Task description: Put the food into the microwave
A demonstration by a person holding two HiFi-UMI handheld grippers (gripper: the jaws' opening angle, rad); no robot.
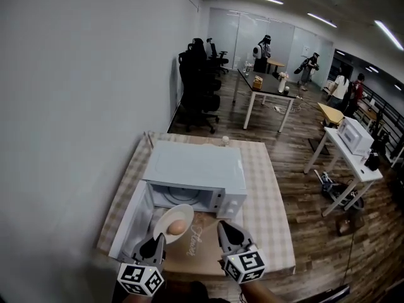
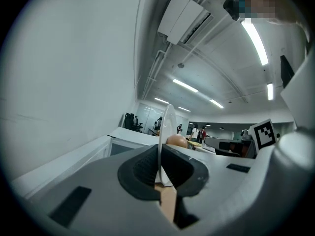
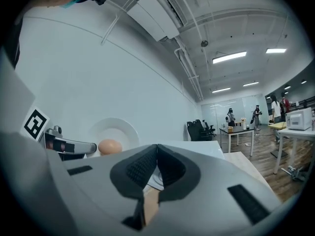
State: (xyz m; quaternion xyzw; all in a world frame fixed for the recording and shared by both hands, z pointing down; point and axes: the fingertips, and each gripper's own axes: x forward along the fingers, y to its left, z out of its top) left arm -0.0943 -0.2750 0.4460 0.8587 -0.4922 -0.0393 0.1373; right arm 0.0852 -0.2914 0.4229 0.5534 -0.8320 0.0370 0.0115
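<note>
Microwave door (image 1: 129, 223): swung open to the left.
Left gripper (image 1: 156, 242): jaws narrow, clamped on the near rim of the white plate (image 1: 172, 216).
Plate contents: one brown egg (image 1: 177, 227), just beyond the jaw tips.
Microwave (image 1: 196, 169): cavity open, with the plate just in front of it.
Right gripper (image 1: 228, 231): jaws pressed together, empty, beside the plate.
Underneath: wooden board (image 1: 199, 248) on a checked tablecloth (image 1: 268, 201).

- One cursive word is printed on the wooden board (image 1: 203, 248) just in front of the microwave (image 1: 196, 169); its letters are too small to read.
- Black-and-white square markers without letters stand on the cubes of the left gripper (image 1: 158, 238) and the right gripper (image 1: 226, 228), in front of the microwave.
</note>
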